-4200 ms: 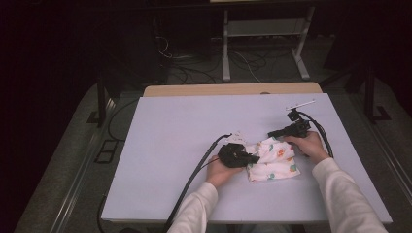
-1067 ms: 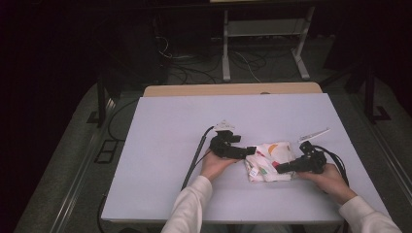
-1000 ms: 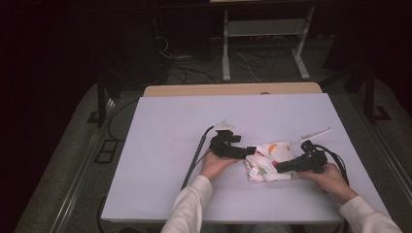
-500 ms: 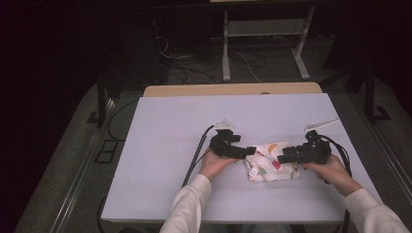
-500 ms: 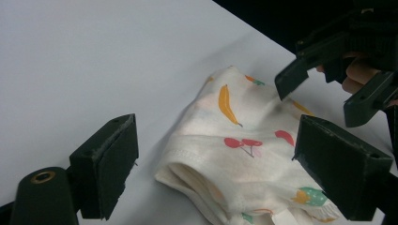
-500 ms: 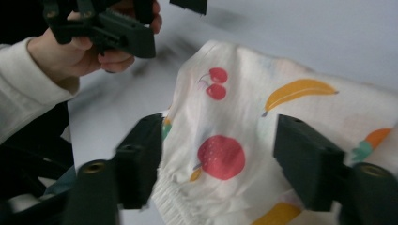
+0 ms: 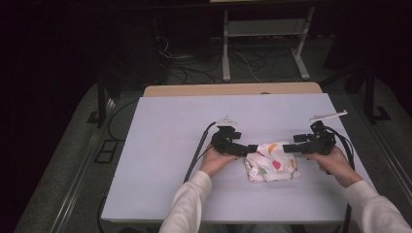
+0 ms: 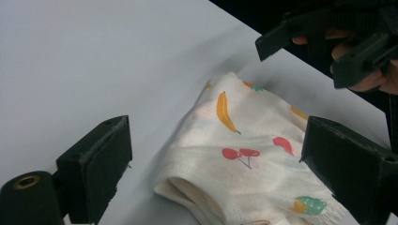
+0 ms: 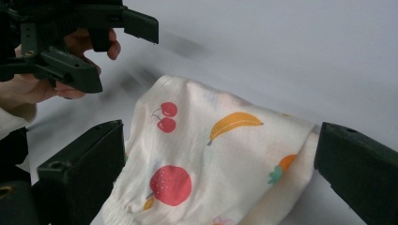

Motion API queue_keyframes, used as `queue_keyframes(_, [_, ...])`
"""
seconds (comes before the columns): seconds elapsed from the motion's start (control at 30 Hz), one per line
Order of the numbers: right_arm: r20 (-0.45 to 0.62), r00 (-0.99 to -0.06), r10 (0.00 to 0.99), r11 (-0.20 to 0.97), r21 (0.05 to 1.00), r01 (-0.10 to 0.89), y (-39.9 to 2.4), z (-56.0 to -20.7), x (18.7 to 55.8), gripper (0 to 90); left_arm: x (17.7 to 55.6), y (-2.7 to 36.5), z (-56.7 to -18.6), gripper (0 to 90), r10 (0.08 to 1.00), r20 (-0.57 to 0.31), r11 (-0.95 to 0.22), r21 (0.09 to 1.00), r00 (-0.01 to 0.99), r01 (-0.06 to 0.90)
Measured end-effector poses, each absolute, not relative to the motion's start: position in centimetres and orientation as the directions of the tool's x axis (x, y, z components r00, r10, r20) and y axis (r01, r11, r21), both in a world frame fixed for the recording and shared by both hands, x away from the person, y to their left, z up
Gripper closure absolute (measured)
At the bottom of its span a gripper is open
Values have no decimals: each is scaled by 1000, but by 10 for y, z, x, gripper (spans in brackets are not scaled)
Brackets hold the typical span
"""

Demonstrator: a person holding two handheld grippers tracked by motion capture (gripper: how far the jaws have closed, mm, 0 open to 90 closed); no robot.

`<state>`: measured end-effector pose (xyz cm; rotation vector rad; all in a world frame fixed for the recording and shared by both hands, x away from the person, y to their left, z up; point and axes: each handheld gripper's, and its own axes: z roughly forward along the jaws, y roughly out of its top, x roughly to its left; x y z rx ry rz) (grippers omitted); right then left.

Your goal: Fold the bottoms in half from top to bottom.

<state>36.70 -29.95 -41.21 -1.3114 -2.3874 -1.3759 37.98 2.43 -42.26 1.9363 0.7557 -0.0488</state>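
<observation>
Since a second ago, right hand-held gripper [image 7: 287, 147] is backing off the folded fruit-print cloth [image 7: 271, 161], its jaws just spreading empty; left hand-held gripper [image 7: 250, 148] is staying spread at the cloth's edge, mid-table [image 7: 165, 145]

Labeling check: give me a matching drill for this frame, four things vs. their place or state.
Things:
1. cloth
2. left gripper
3. right gripper
4. table

Place or state:
A. pale lilac, bears everything
B. folded, fruit print, lying flat
C. open, at the cloth's right edge in the high view
D. open, at the cloth's left edge in the high view

Pairs: 1-B, 2-D, 3-C, 4-A
</observation>
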Motion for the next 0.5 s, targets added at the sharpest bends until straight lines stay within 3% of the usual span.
queue_keyframes(0.2, [432, -614, 661, 223, 668, 710, -308, -409, 378, 6, 387, 23, -423, 28, 492, -359, -307, 781, 793, 544])
queue_keyframes(0.5, [435, -575, 693, 188, 661, 726, -317, -418, 391, 7, 396, 24, -434, 28, 520, -399, -276, 758, 755, 590])
